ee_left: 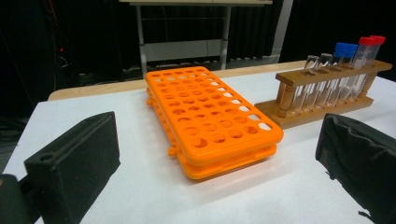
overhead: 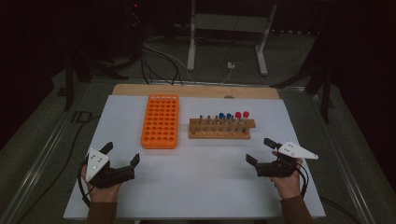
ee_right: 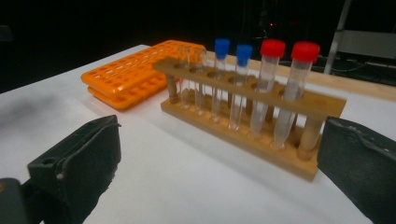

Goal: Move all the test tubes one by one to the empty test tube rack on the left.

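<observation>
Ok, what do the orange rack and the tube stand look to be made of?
Orange rack: likely moulded plastic, uniform colour with a slight sheen. Tube stand: looks like light wood, matte, with turned end posts.

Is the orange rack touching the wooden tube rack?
Apart. The high view shows a strip of white table between the orange rack and the wooden tube rack.

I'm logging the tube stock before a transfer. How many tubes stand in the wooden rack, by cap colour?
Red-capped tubes: 2
Blue-capped tubes: 2
Uncapped tubes: 2
Total in the wooden rack: 6
</observation>
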Motion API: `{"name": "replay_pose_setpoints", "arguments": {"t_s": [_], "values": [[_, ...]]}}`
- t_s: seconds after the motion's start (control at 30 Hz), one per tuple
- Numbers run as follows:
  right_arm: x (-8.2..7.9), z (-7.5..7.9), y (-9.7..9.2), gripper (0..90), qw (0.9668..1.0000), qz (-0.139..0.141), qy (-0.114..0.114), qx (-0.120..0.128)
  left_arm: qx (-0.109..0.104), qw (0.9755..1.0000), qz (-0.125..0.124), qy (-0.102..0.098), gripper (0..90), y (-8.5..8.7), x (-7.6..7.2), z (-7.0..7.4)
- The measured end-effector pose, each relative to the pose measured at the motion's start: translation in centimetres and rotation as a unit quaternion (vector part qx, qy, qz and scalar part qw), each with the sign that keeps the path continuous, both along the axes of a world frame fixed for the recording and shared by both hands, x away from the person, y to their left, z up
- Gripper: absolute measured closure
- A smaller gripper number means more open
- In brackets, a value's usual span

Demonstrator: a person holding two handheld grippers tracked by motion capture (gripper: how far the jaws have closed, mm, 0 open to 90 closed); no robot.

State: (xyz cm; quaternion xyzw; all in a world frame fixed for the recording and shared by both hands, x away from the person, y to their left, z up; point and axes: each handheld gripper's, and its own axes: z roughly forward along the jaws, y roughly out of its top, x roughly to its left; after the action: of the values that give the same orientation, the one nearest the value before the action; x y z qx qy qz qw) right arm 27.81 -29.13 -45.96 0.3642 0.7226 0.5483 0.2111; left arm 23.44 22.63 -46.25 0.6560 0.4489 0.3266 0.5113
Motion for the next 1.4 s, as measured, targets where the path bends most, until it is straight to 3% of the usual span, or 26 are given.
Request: {"name": "replay_pose_setpoints", "arguments": {"t_s": [0.27, 0.4, 0.67, 0.9, 1.0, 1.03, 1.07, 1.1, 1.17, 1.33, 1.4], "values": [[3.0, 2.2, 0.5, 0.0, 0.9999, -0.004, -0.006, -0.013, -0.003, 1.0000, -0.005, 0.003, 0.4, 0.0, 0.1, -0.2], [4.5, 2.6, 0.5, 0.0, 0.9999, -0.014, -0.001, -0.009, 0.001, 1.0000, -0.008, 0.005, 0.4, -0.2, 0.2, -0.2], [7.3, 2.6, 0.9, 2.4, 0.9992, -0.034, 0.020, 0.002, 0.003, 0.9999, -0.009, 0.005, 0.4, -0.2, 0.3, -0.3], [9.2, 2.3, 1.1, 11.7, 0.9985, -0.043, 0.030, -0.016, 0.003, 0.9999, -0.009, 0.006, 0.4, -0.1, 0.2, -0.4], [10.0, 1.8, 1.2, 18.3, 0.9979, -0.047, 0.036, -0.027, 0.002, 0.9999, -0.008, 0.007, 0.4, -0.1, 0.1, -0.4], [10.4, 1.5, 1.2, 28.6, 0.9963, -0.064, 0.044, -0.035, 0.001, 0.9999, -0.008, 0.007, 0.4, -0.1, 0.1, -0.4], [10.4, 1.5, 1.2, 28.6, 0.9963, -0.064, 0.044, -0.035, 0.001, 0.9999, -0.008, 0.007, 0.4, -0.1, 0.1, -0.4], [10.8, 1.1, 1.1, 38.6, 0.9952, -0.072, 0.054, -0.040, 0.000, 0.9999, -0.008, 0.007, 0.4, -0.1, 0.1, -0.4], [11.0, 0.7, 1.0, 50.4, 0.9951, -0.064, 0.062, -0.043, -0.001, 0.9999, -0.008, 0.008, 0.4, -0.1, 0.2, -0.4], [11.6, -0.1, 1.4, 65.7, 0.9947, -0.059, 0.063, -0.055, 0.002, 0.9999, -0.009, 0.009, 0.4, -0.1, 0.2, -0.5], [11.8, -0.3, 1.8, 67.8, 0.9944, -0.059, 0.064, -0.061, 0.002, 0.9999, -0.008, 0.009, 0.4, -0.2, 0.2, -0.5]]}}
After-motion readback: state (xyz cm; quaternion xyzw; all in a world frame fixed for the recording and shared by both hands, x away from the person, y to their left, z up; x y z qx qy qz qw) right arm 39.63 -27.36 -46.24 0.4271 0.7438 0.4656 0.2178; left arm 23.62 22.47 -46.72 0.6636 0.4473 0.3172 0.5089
